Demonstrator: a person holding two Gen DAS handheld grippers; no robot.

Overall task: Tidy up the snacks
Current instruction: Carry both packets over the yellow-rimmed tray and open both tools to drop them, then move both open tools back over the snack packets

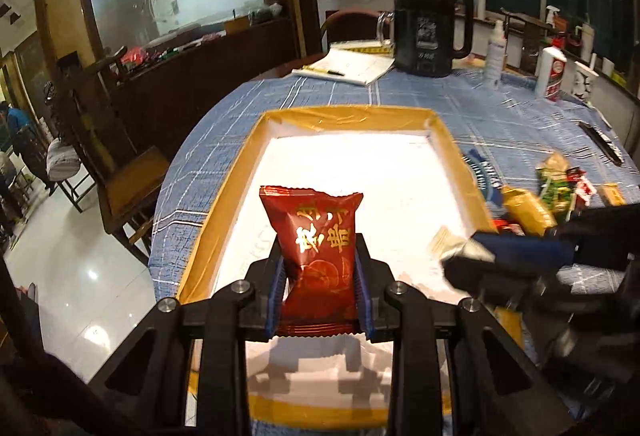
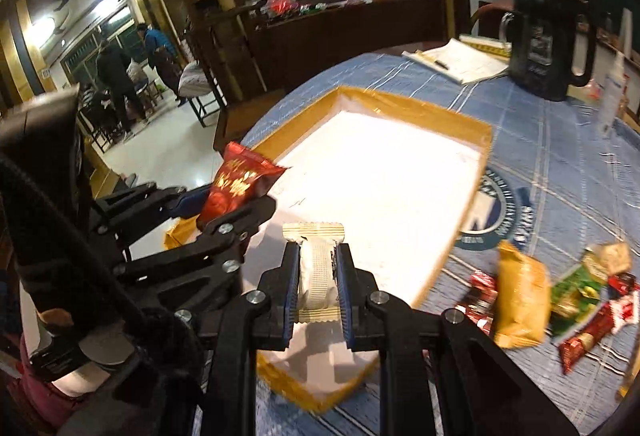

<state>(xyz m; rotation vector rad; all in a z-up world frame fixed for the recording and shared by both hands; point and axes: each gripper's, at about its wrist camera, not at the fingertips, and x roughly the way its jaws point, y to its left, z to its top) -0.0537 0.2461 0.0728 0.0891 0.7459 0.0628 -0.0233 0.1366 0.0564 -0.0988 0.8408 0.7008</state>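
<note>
My left gripper (image 1: 319, 256) is shut on a red snack packet (image 1: 318, 236) with gold writing, held upright over the near part of a shallow box (image 1: 236, 171) with tan taped rim and white floor. My right gripper (image 2: 317, 256) is shut on a cream white snack packet (image 2: 316, 264), held over the same box (image 2: 416, 115). The right gripper also shows at the right of the left wrist view (image 1: 460, 252), and the left gripper with the red packet (image 2: 236, 187) shows at the left of the right wrist view. The box floor looks bare.
A pile of loose snacks lies on the blue checked tablecloth (image 2: 560, 163) right of the box, with a yellow packet (image 2: 520, 300) and a green one (image 2: 576, 292). A black jug (image 1: 426, 31), papers (image 1: 348, 65) and white bottles (image 1: 552, 71) stand at the far side. A wooden chair (image 1: 132, 171) stands left.
</note>
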